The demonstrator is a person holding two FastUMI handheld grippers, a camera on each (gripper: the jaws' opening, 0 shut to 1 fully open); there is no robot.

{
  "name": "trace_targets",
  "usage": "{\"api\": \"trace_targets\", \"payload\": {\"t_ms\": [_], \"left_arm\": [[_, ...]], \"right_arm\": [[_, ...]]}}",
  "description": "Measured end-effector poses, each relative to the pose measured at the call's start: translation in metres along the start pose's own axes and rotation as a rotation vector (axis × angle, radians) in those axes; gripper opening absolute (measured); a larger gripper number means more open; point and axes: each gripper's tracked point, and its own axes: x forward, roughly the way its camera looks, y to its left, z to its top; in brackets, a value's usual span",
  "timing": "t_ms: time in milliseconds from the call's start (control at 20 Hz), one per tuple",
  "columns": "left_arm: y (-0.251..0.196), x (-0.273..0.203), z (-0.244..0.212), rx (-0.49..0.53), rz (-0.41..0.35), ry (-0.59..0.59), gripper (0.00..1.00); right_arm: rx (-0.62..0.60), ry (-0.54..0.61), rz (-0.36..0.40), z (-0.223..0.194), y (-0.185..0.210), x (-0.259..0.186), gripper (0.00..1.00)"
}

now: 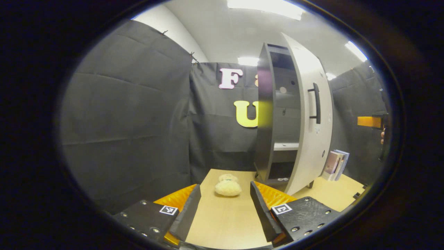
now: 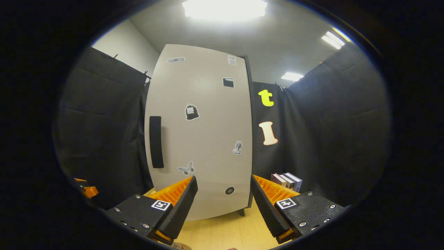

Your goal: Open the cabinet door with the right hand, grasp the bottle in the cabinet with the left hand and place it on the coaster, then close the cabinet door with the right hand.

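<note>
Cabinet (image 1: pixel 277 121): stands upright on the surface (image 1: pixel 225 222); dark carcass, shelves visible through the gap at its front. The bottle cannot be made out on the visible shelves; the lower compartment is dim.
Cabinet door (image 2: pixel 201 132): pale panel with stickers, partly open in the left gripper view, swung out towards the right tongs. Its handle (image 2: pixel 156 142) is a dark vertical bar near the door's free edge.
Surface: light wood; a cream plush toy (image 1: pixel 228 185) lies just ahead of the left tongs, books (image 1: pixel 335 165) stand behind the cabinet. No coaster can be identified.
Right tongs (image 2: pixel 222 201): wide, empty, near the door's lower face, apart from the handle.
Left tongs (image 1: pixel 223 208): wide, empty, low over the surface, apart from the cabinet.
Step in hand: door opening, judged incomplete.
Risk: the gap appears narrow; an early left reach may strike the door edge.
Risk: pushing on the door face, not pulling the handle, may shut it.
Risk: a hard pull may shift the cabinet.
</note>
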Motion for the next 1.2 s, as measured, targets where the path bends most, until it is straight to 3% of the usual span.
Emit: {"api": "trace_targets", "payload": {"t_ms": [50,300,500,550,650,800,850,900,1100,1200], "left_arm": [[-0.013,0.0,0.005,0.005,-0.007,-0.003,0.82],[-0.085,-0.001,0.025,-0.007,-0.05,-0.019,0.82],[-0.117,0.001,0.037,0.01,-0.054,-0.031,0.82],[-0.124,0.002,0.04,0.014,-0.052,-0.032,0.77],[-0.131,-0.004,0.043,0.021,-0.045,-0.049,0.88],[-0.14,-0.009,0.046,0.011,-0.04,-0.05,0.77],[-0.141,-0.011,0.047,0.012,-0.038,-0.051,0.77],[-0.141,-0.012,0.048,0.016,-0.032,-0.054,0.88],[-0.141,-0.015,0.049,0.043,-0.011,-0.059,0.77],[-0.14,-0.017,0.049,0.051,-0.005,-0.061,0.77]], "right_arm": [[0.004,-0.002,-0.012,-0.001,-0.014,-0.003,0.94],[0.034,0.009,-0.039,-0.011,-0.073,-0.015,0.94],[0.045,0.01,-0.056,-0.014,-0.112,-0.027,0.94],[0.05,0.01,-0.051,-0.015,-0.119,-0.027,0.94],[0.056,0.013,-0.046,-0.019,-0.129,-0.031,0.94],[0.051,0.01,-0.041,-0.021,-0.137,-0.033,0.94],[0.047,0.008,-0.041,-0.022,-0.139,-0.032,0.94],[0.045,0.004,-0.037,-0.022,-0.138,-0.032,0.94],[0.031,0.004,-0.025,-0.026,-0.136,-0.033,0.94],[0.032,-0.002,-0.025,-0.026,-0.136,-0.033,0.94]]}}
